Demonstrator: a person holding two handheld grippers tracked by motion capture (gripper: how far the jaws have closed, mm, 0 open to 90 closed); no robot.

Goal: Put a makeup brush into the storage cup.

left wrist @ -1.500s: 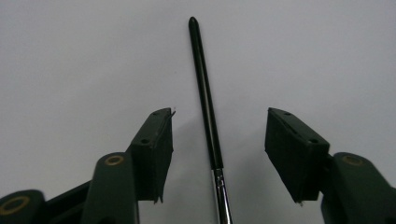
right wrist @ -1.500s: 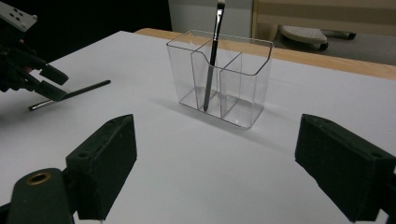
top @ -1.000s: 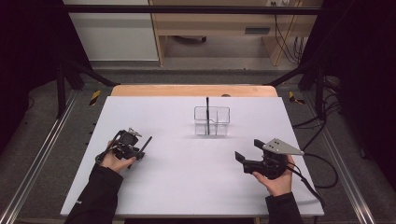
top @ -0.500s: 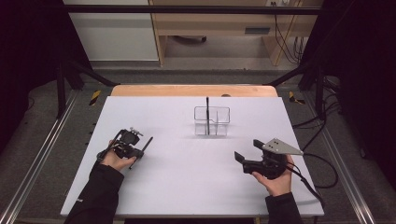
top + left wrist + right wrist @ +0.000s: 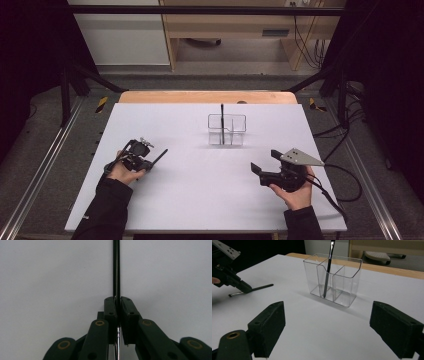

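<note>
Brush [image 5: 116, 267]: thin black handle pinched between the fingers of the left gripper [image 5: 116, 305], which are pressed tight on it from both sides. A bit of silver ferrule shows below the pads; the black handle runs straight out ahead over the bare white worktop [image 5: 50, 277]. High view: left gripper [image 5: 152, 162] sits low at the worktop's left side, the brush [image 5: 159, 157] poking out to the right and slightly away, at or just above the surface; contact cannot be told.

Right gripper [image 5: 329, 330]: fingers spread wide, nothing between them. High view puts it [image 5: 256, 170] at the right near side, held in a hand [image 5: 295, 192], grey plate on top.

Clear holder [image 5: 227, 130] with compartments stands mid-worktop, well apart from both grippers. A second brush [image 5: 328, 270] stands in it, tilted, bristles up.
</note>
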